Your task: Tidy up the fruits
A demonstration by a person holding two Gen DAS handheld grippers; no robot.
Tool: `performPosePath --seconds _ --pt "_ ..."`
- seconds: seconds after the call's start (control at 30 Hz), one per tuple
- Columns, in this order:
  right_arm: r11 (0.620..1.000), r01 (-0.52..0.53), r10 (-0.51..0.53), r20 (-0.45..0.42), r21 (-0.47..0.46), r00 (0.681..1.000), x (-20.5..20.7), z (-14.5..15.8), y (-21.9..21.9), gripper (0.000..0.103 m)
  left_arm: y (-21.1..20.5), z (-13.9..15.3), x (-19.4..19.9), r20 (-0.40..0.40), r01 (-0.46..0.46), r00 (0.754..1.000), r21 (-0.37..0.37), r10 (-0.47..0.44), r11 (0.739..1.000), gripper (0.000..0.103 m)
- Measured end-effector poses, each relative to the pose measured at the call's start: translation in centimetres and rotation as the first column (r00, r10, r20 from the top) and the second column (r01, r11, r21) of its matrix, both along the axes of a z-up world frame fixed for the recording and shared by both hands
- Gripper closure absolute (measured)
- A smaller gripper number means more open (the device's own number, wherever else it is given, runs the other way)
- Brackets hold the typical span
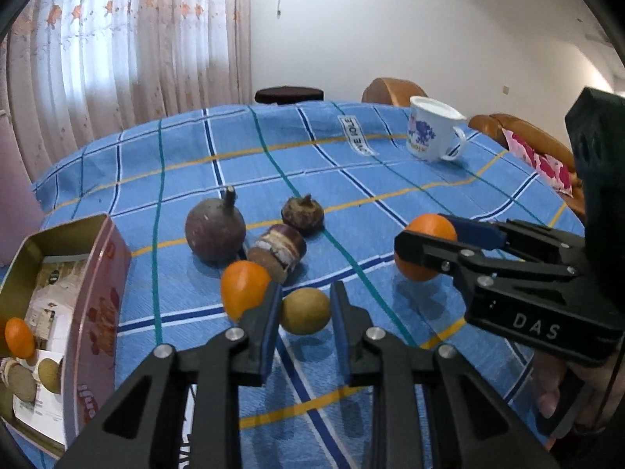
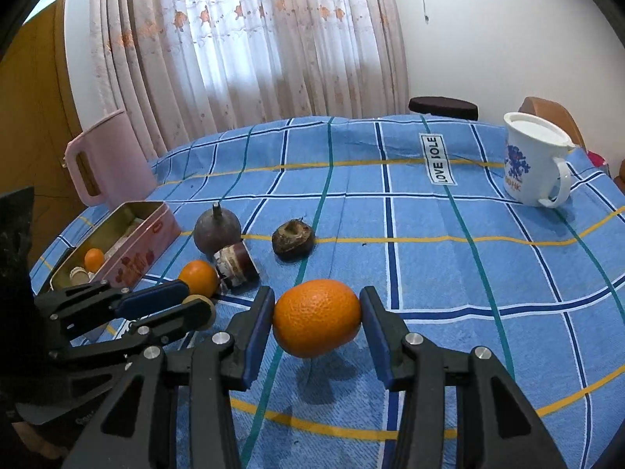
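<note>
The tin (image 1: 97, 273) holds one orange and some pale fruits. Right gripper (image 2: 317, 318) pinches an orange (image 2: 316, 316); left gripper (image 1: 305, 308) brackets a longan (image 1: 305, 310), seemingly ungripped. Four lie loose.

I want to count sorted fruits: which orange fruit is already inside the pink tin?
The small orange fruit lying in the pink metal tin; another lies on the blue cloth, the third sits between the right gripper's fingers.
</note>
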State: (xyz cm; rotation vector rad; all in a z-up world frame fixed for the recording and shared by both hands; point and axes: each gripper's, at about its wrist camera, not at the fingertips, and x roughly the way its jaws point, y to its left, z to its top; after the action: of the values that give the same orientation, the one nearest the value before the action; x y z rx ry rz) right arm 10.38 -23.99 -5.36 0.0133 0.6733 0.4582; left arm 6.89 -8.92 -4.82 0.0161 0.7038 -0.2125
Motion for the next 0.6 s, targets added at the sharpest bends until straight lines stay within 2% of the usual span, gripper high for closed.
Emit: performPosePath --seconds 0.6 --pt "0.998 -0.04 0.034 0.108 0.048 0.994 -2.0 1.4 -0.5 0.056 0.4 1.2 -1.8 0.126 -0.048 0.991 0.011 0.046 0.999 0.077"
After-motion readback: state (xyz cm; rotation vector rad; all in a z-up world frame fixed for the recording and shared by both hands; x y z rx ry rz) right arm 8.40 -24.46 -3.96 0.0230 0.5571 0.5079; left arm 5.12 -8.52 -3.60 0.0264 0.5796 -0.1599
